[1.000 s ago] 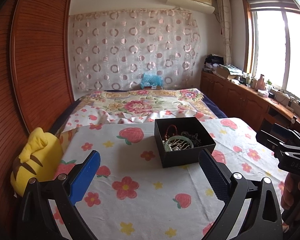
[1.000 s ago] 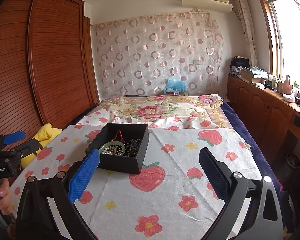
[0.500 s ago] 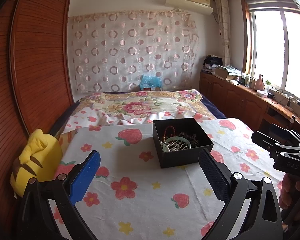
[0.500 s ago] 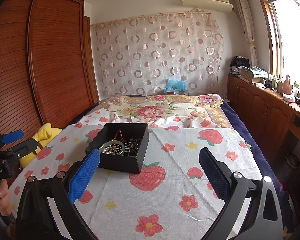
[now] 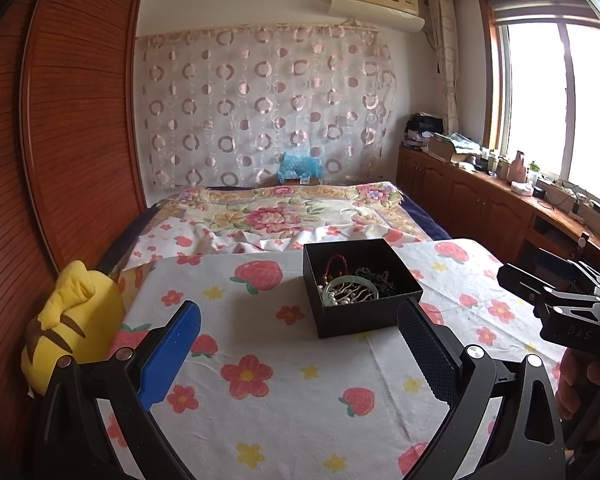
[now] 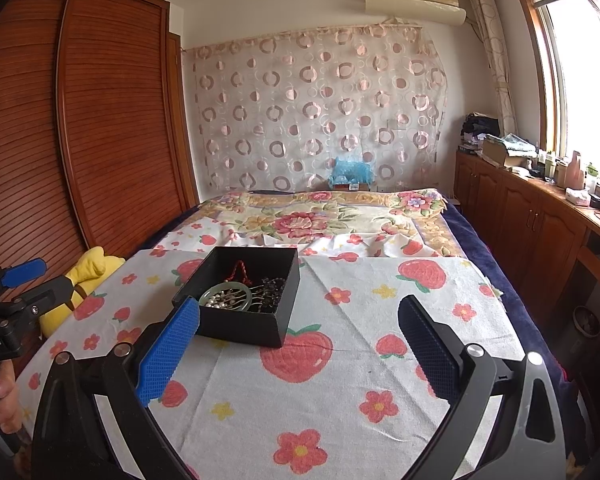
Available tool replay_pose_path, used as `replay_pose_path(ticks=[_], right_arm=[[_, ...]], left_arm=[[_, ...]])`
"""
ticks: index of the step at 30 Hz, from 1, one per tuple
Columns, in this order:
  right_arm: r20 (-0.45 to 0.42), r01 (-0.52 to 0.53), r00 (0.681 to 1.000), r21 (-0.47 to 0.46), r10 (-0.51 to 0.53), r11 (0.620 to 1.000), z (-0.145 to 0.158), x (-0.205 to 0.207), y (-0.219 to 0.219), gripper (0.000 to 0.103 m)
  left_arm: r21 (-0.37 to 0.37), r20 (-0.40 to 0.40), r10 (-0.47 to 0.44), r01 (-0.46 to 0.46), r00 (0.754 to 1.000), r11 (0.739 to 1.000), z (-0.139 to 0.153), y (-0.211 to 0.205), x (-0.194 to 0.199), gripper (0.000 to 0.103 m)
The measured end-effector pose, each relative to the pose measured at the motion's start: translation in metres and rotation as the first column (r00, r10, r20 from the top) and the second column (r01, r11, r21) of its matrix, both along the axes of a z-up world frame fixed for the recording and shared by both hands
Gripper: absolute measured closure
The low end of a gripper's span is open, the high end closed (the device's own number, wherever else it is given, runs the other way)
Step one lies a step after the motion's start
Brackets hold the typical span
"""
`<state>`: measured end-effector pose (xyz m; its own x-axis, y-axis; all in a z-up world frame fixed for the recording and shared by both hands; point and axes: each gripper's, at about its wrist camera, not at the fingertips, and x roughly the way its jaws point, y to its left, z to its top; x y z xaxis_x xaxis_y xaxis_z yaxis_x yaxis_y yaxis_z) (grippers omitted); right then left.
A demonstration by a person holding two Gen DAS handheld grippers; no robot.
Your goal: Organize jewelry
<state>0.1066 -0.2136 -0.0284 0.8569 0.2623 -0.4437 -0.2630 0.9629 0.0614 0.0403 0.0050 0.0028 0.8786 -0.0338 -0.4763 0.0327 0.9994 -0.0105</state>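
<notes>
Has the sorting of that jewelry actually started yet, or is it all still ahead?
Nothing looks done: the green bangle, pearl beads and red cord all lie tangled in the black box. Nothing is in hand; the left gripper and right gripper are open and empty. All the sorting remains.

The open-jawed left gripper (image 5: 298, 354) has eased back, so the square black cardboard jewelry box (image 5: 360, 286) sits slightly further off.

Matt black cardboard-looking box (image 5: 364, 312); soft printed cotton-like cloth (image 5: 284, 392) lying wrinkled; glossy green bangle (image 5: 350, 286) gleaming; ribbed, polished wooden wardrobe (image 6: 112, 128); plush yellow toy (image 5: 72, 320).
</notes>
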Motion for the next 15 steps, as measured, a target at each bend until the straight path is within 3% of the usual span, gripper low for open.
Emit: replay_pose_path(ticks=[15], right_arm=[[-0.001,0.000,1.000,0.000,0.000,1.000,-0.0005,-0.0001,-0.0002,0.003]], left_arm=[[0.008,0.010,0.003,-0.003,1.000,1.000,0.0064,-0.0041,0.0019,0.008]])
